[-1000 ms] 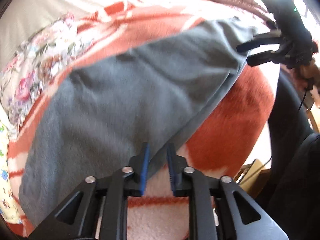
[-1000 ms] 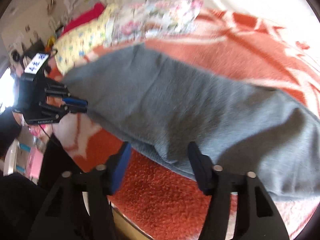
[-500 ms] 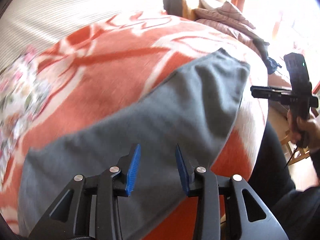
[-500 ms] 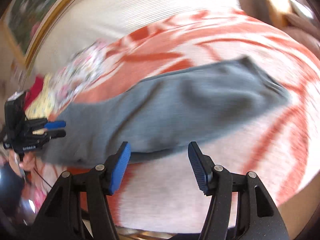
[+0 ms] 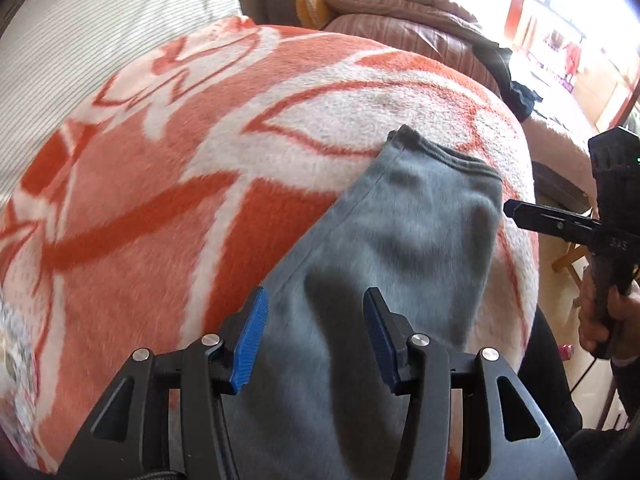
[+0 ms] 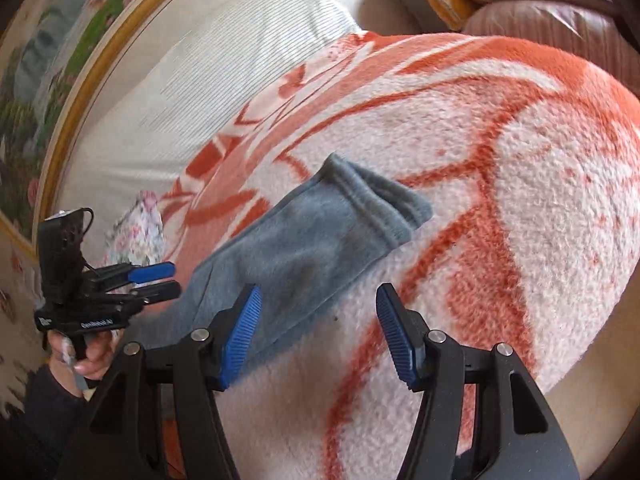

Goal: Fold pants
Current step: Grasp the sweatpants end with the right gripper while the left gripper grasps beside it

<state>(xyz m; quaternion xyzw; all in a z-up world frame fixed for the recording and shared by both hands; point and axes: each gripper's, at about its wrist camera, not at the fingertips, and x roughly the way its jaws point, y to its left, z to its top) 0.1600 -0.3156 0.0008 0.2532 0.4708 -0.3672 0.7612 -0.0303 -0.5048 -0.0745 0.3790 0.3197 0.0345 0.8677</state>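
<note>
Grey pants [image 5: 400,248] lie flat on an orange and white blanket [image 5: 168,184]; the cuff end points away from me. In the right wrist view the pants [image 6: 304,256] run from the cuff at centre down to the lower left. My left gripper [image 5: 316,340] is open and empty, hovering over the pant leg; it also shows in the right wrist view [image 6: 154,278]. My right gripper [image 6: 318,328] is open and empty above the pants' near edge; in the left wrist view it [image 5: 516,210] sits off the cuff's right side.
The blanket [image 6: 500,184] covers a bed. A white striped sheet [image 5: 88,40] lies at the back left. A brown quilted cover and clothes [image 5: 420,12] are piled at the far end. A floral pillow [image 6: 138,232] lies left. A framed picture [image 6: 60,64] hangs behind.
Both grippers swung along the pants toward the cuff end. The left jaws opened from nearly closed to wide. The right gripper drew back from the pants' edge.
</note>
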